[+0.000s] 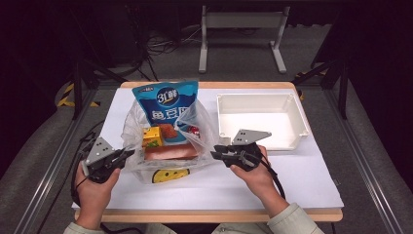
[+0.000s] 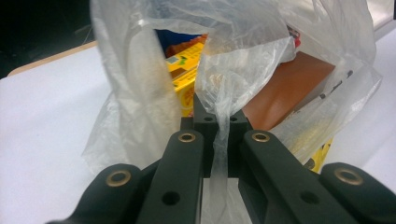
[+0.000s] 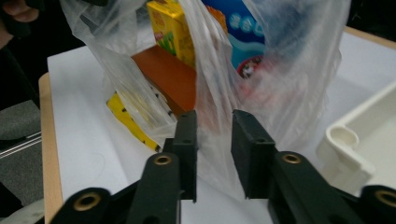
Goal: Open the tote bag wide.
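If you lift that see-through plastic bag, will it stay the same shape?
Probably not. The plastic bag looks thin and crumpled, so it should sag and stretch. The left hand-held gripper pinches only a twisted strip, which could slip. The blue snack pack standing inside may tip.

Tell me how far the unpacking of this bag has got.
Nothing looks unpacked: the white tray holds nothing. The blue snack pack, yellow box and brown box sit inside the clear plastic bag. In hand: the left gripper pinches the bag's edge; the right gripper stands open around film on the opposite side. Opening and emptying remain.
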{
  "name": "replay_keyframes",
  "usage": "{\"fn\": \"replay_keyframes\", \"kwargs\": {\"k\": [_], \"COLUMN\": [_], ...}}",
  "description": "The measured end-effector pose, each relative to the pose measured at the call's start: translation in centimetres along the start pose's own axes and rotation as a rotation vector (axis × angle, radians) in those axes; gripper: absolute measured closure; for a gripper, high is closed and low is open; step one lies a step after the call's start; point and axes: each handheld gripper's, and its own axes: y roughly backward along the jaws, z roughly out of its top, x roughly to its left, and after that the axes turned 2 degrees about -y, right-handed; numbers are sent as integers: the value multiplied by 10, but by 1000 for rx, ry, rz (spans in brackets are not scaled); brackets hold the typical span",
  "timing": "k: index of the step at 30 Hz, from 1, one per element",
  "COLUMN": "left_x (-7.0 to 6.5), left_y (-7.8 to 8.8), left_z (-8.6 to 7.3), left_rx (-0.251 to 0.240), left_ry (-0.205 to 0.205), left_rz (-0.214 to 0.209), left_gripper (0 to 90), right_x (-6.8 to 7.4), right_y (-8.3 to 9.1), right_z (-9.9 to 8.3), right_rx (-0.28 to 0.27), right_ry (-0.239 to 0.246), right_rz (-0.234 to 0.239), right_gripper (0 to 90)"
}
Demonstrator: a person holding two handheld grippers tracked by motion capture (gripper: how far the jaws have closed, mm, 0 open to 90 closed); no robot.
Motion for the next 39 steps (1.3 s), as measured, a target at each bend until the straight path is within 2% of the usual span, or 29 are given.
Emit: {"fn": "replay_keyframes", "kwargs": {"k": [1, 4, 6, 10, 14, 21, 27, 29, 31, 32, 34, 36, 39], "left_x": [3, 9, 10, 13, 13, 13, 13, 12, 13, 14, 15, 17, 19], "left_y": [2, 5, 5, 3, 2, 1, -1, -1, -1, 0, 0, 1, 2], "left_z": [-1, -4, -6, -9, -10, -10, -10, -10, -11, -12, -13, -15, -18], "left_rx": [-4, -15, -12, -5, -1, 3, 8, 9, 8, 7, 9, 11, 16], "left_ry": [17, 34, 50, 55, 59, 56, 54, 53, 56, 56, 62, 69, 76], "left_rz": [-1, -8, -11, -24, -34, -43, -49, -50, -48, -47, -48, -44, -39], "left_gripper": [889, 889, 889, 889, 889, 889, 888, 888, 888, 888, 888, 887, 888], "right_x": [2, 10, 14, 24, 30, 21, 14, 13, 12, 11, 10, 9, 6], "right_y": [-1, -6, -9, -19, -33, -60, -76, -80, -83, -83, -79, -72, -62], "right_z": [3, 16, 24, 42, 54, 60, 59, 59, 58, 57, 55, 54, 49], "right_rx": [-10, -37, -48, -73, -67, -50, -14, 6, 27, 35, 31, 21, 2], "right_ry": [9, 51, 72, 112, 147, 124, 107, 113, 117, 109, 107, 102, 86], "right_rz": [3, 9, 14, 27, 23, -5, -22, -35, -53, -57, -66, -78, -88], "right_gripper": [641, 572, 561, 545, 539, 469, 466, 486, 539, 599, 756, 836, 872]}}
